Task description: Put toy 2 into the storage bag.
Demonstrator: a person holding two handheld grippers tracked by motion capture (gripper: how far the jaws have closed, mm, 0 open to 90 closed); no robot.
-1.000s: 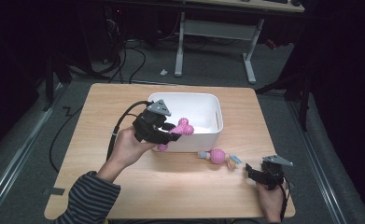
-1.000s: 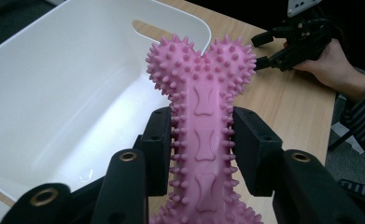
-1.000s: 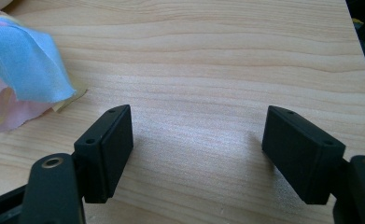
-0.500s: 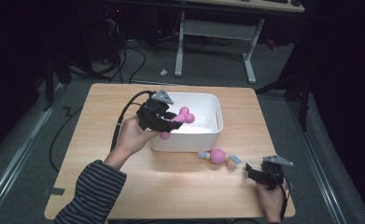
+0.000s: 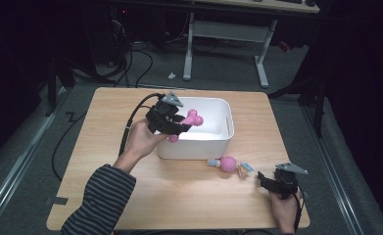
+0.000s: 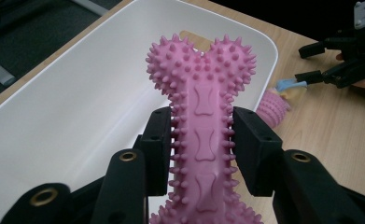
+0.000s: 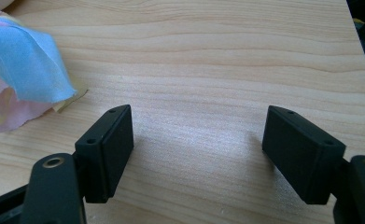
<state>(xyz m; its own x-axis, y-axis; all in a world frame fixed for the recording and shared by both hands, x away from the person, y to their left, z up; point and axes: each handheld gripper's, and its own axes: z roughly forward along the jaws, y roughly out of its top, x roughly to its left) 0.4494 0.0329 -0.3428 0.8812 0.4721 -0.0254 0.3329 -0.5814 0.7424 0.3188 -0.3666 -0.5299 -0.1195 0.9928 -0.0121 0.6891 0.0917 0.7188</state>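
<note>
Pale wood-grain table (image 5: 189,196) lies under the right gripper (image 5: 269,181), jaws spread wide and empty, just beside a pink ribbed ball toy (image 5: 228,164) with blue fabric tails. Farther off, the left gripper (image 5: 177,128) clamps a pink spiked rubber bone (image 6: 203,116), now carried forward over the smooth white tub (image 5: 223,139).

I see pale, matt wood grain on the table (image 7: 217,56). The bin (image 6: 68,107) looks like smooth white plastic, slightly glossy. The pink bone toy (image 6: 201,116) is rubbery and spiked. By the table's front edge, the small toy's (image 5: 227,164) blue tails seem to be soft cloth.
</note>
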